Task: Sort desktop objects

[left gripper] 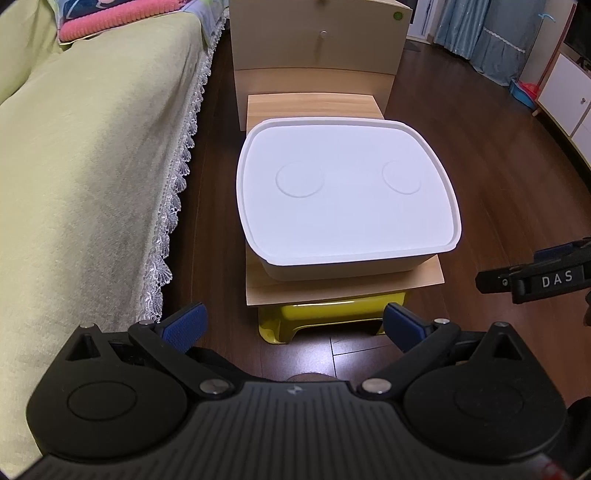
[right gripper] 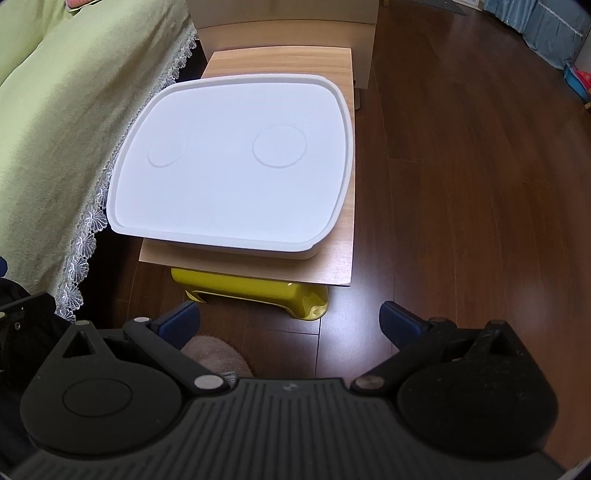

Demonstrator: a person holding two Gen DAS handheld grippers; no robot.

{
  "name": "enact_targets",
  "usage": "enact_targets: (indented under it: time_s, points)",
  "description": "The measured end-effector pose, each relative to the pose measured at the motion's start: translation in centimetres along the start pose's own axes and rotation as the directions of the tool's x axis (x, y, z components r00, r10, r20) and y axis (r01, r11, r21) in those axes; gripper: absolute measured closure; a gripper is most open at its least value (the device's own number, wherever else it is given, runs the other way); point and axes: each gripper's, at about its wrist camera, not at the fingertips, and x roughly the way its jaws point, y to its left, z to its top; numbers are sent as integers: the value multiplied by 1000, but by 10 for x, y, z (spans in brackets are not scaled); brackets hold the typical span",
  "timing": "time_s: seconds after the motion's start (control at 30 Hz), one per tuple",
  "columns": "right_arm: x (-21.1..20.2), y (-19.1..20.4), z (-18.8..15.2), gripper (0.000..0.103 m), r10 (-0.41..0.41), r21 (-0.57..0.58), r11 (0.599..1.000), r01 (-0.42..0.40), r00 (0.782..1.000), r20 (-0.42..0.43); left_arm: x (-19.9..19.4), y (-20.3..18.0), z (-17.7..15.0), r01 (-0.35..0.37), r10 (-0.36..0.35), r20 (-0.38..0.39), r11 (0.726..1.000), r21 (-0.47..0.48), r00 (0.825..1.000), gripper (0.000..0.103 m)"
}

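White lidded box (left gripper: 347, 195) sits ahead of both sets of jaws on a wood board (left gripper: 332, 288), its near edge set back from the board's; yellow stool (left gripper: 332, 317) underneath. Left gripper (left gripper: 295, 325) and right gripper (right gripper: 291, 321) both wide, empty, bare floor between fingers. Only the left view shows the cabinet (left gripper: 317, 48) beyond. Green sofa cover (right gripper: 55, 129) crowds the left.

A home living room: covered sofa (left gripper: 92, 166), wooden floor (left gripper: 498, 166), curtains (left gripper: 480, 33).
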Motion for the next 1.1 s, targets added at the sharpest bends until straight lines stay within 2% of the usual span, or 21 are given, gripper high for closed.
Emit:
enact_targets:
  time_s: [0.27,1.1]
  points:
    - [2,-3,0,1,3,20,1000,-3,1000,-2,5,-6,5,-7,7,-4,999,34,1000,1]
    - [5,-5,1,1,10,24,1000,-10,1000,-4,7,-1,6,-16,16,2,1000,-5,1000,1]
